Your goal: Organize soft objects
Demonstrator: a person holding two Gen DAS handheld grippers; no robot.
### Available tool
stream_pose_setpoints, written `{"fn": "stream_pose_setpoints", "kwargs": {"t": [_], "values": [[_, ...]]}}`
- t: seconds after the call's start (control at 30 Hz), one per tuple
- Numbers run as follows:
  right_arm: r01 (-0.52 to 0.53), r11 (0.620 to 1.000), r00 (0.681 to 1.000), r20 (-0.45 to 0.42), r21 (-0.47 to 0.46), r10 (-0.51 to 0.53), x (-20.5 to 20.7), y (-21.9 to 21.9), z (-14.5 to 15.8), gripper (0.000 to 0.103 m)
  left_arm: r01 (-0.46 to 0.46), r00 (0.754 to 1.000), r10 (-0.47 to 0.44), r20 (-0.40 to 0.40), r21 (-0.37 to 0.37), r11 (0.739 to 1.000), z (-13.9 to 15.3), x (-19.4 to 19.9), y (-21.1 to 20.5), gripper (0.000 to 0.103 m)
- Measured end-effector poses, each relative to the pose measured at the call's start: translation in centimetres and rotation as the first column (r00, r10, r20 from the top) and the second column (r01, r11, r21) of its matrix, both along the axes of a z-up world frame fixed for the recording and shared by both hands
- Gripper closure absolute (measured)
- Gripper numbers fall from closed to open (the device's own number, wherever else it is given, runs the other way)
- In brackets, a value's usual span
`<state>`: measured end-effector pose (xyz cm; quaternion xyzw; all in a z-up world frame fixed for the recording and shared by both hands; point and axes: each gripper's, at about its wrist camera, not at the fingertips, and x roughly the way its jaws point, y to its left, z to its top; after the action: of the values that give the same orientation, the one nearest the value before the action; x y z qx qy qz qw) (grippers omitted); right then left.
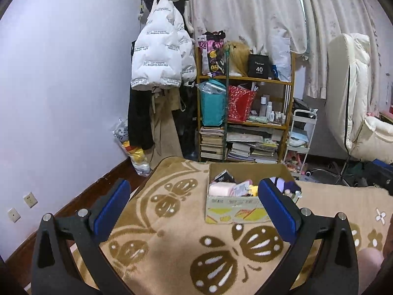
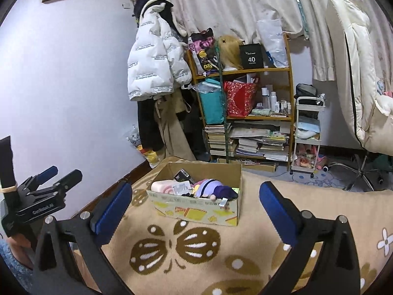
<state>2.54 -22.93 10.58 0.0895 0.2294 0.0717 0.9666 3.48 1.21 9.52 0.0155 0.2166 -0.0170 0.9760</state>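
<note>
The cardboard box (image 2: pixel 196 196) sits on the butterfly-patterned blanket (image 2: pixel 196 258), soft toys piled inside, likely gathered there for sorting. Both the left hand-held gripper (image 1: pixel 194 211) and right hand-held gripper (image 2: pixel 196 211) hang spread wide, empty, short of the box.

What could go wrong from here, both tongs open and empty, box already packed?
1. The cardboard box looks full: the purple plush sits at rim height, so adding or shifting anything may tip it out.
2. The box rests on a soft patterned blanket; a push from the right tongs could slide or tilt it.
3. The left tongs frame the box closely, and its near corner is hidden behind one blue pad, so a bump is possible.
</note>
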Motion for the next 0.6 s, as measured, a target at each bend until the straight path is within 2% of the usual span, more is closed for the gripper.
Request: {"fn": "stream_pose_setpoints", "kwargs": {"t": [0.17,0.3,0.6], "values": [[0.009,1.0,1.0,0.027,-0.014,-0.008,-1.2,0.4,-1.3,0.0,-0.005,1.0,0.005,0.008,-0.009,1.0,-1.8,-1.2,0.6,0.001],[0.02,0.999,0.998,0.055,-0.046,-0.017,-2.2,1.0,-2.4,0.0,0.007,1.0,-0.007,0.024,0.013,1.0,-3.1,-2.3,0.6,0.001],[0.034,0.996,0.998,0.051,-0.079,-0.03,-2.9,1.2,-3.8,0.0,0.009,1.0,-0.009,0.03,0.019,1.0,-5.1,-3.4,1.0,0.001]]}}
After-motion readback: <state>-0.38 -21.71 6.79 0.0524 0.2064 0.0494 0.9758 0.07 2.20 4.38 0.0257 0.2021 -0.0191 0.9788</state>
